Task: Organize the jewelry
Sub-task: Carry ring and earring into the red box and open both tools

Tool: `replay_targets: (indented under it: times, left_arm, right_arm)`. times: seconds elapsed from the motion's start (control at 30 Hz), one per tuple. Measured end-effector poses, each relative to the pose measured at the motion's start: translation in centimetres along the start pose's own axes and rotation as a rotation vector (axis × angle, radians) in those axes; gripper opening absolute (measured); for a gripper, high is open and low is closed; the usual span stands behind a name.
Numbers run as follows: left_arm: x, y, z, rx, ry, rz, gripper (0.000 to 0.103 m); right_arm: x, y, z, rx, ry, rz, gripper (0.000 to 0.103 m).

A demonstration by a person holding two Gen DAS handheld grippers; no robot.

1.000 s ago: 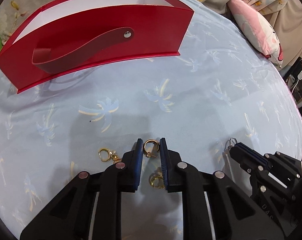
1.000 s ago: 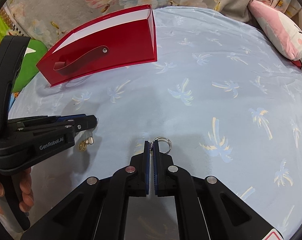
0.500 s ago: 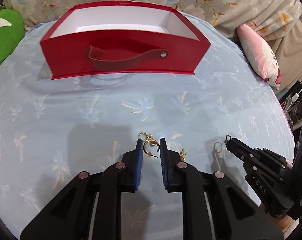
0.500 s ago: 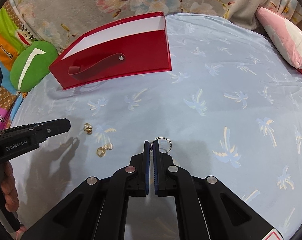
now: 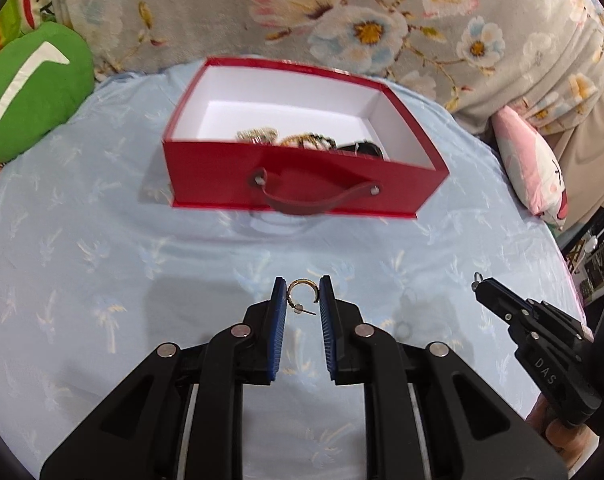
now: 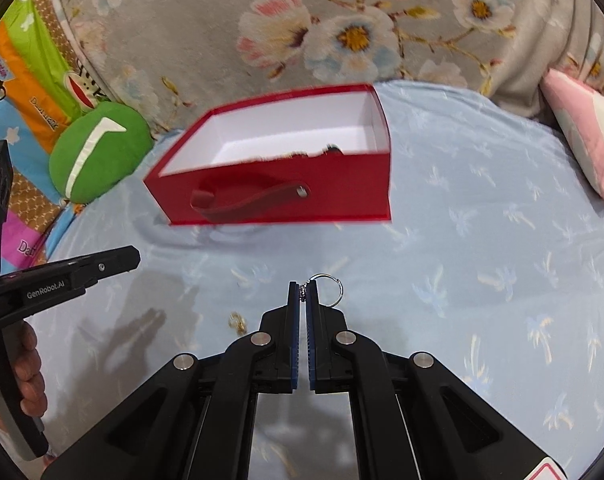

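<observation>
A gold hoop earring (image 5: 300, 293) with a post is pinched between the blue pads of my left gripper (image 5: 302, 290), held up above the blue cloth. My right gripper (image 6: 303, 292) is shut on a small silver ring earring (image 6: 329, 289), whose loop sticks out to the right of the tips. Ahead stands the red box (image 5: 302, 176) with a white inside and a strap handle; several jewelry pieces (image 5: 297, 140) lie in it. In the right wrist view the box (image 6: 285, 196) is ahead and to the left. A gold piece (image 6: 236, 321) still lies on the cloth.
A light blue palm-print cloth (image 5: 101, 264) covers the round surface. A green cushion (image 5: 25, 88) lies at the far left, a pink and white pillow (image 5: 530, 168) at the right, and a floral blanket (image 5: 342, 24) behind the box. A hand (image 6: 25, 376) grips the left tool's handle.
Both grippers have risen off the cloth with their earrings. The views now look down into the box, and the gold pieces left on the cloth have dropped below the left gripper.
</observation>
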State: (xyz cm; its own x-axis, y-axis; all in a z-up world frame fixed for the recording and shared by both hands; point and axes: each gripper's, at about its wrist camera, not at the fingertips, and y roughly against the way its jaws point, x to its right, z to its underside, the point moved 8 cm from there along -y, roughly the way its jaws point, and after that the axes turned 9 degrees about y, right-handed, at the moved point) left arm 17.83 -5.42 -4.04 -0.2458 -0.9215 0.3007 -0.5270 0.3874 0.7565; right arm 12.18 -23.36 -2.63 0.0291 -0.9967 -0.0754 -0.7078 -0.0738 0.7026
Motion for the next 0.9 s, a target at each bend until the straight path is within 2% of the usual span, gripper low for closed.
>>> replay_targets:
  times: [0.27,0.5,0.67,0.9]
  left_arm:
    - [-0.8,2.7,-5.7,0.132,0.004,-0.020,0.016]
    - [0.1,4.1,-11.3,0.242,-0.033,-0.032,0.016]
    - [0.8,3.3,-15.4,0.287,-0.052,-0.039,0.016]
    - [1.9,0.5,-20.4,0.317,-0.066,-0.047,0.016]
  right_arm:
    - [-1.6,0.7,-7.2,0.122,0.059,-0.013,0.002]
    - [-1.9,1.1,-14.2,0.222,0.099,-0.009,0.003]
    - [-1.7,0.3,-18.2,0.259,0.115,0.001,0.003]
    - [-1.1,-2.9,-23.0,0.261,0.120,0.006,0.003]
